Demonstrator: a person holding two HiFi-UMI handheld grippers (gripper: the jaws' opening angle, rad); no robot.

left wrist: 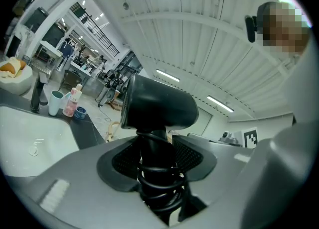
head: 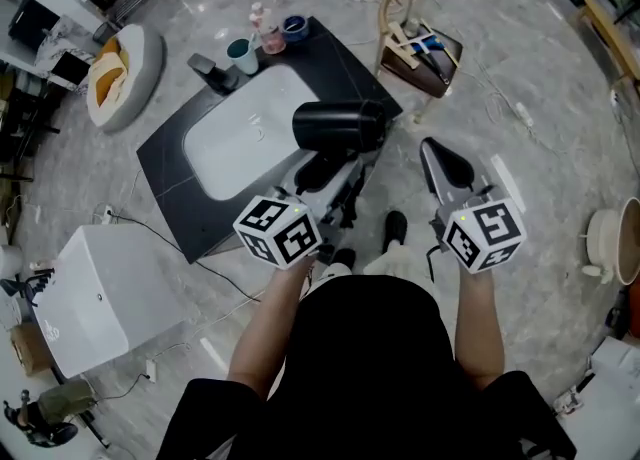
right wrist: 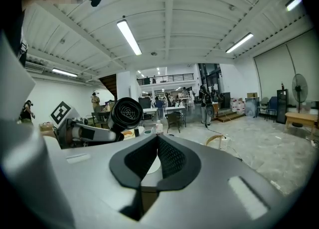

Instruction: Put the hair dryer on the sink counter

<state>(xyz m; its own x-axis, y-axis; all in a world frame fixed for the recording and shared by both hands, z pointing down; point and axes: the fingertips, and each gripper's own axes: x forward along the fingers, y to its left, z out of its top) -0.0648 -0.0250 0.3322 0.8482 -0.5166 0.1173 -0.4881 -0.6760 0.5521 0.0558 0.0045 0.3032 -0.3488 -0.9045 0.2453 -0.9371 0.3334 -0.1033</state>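
The black hair dryer (head: 340,130) hangs over the right front edge of the black sink counter (head: 170,163), barrel level. My left gripper (head: 322,170) is shut on its handle. In the left gripper view the handle with its wound cord (left wrist: 157,173) sits between the jaws of the left gripper (left wrist: 158,158), the barrel (left wrist: 157,106) above them. My right gripper (head: 432,148) is to the right over the floor, jaws together and holding nothing. In the right gripper view the right gripper (right wrist: 159,141) has its tips meeting, and the dryer (right wrist: 126,115) shows at the left.
The counter holds a white basin (head: 240,138), a black faucet (head: 212,70), a teal cup (head: 240,53), a pink bottle (head: 265,28) and a blue jar (head: 295,26). A wooden rack (head: 415,43) stands behind the counter, a white box (head: 100,303) to the front left.
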